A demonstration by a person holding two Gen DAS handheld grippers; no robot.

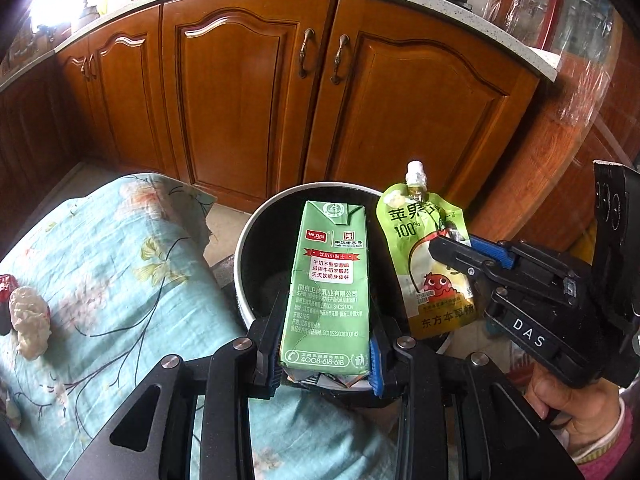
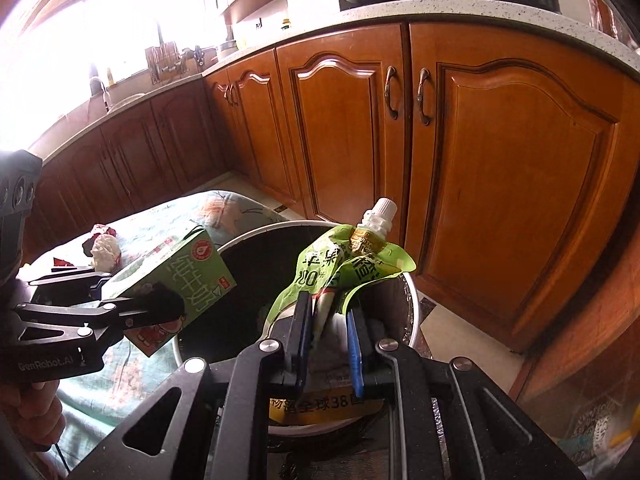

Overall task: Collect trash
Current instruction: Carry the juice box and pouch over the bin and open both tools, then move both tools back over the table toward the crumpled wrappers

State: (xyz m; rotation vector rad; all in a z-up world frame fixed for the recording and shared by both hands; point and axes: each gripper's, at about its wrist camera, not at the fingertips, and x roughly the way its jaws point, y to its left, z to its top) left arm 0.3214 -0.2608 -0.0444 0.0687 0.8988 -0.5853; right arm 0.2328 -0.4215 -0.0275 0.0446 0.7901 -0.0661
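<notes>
Left wrist – left gripper [image 1: 325, 344] clamps creased green milk carton [image 1: 326, 284] over bin [image 1: 256, 224].

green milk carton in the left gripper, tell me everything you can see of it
The milk carton is a slim green paper brick with white print, a red banner, a white label and a bin symbol near its base. Its panels look creased and its bottom flaps are torn open. The left gripper is shut on its lower end, a finger on each narrow side, holding it above the open mouth of the trash bin. It touches nothing else; the juice pouch hangs beside it, apart.
</notes>
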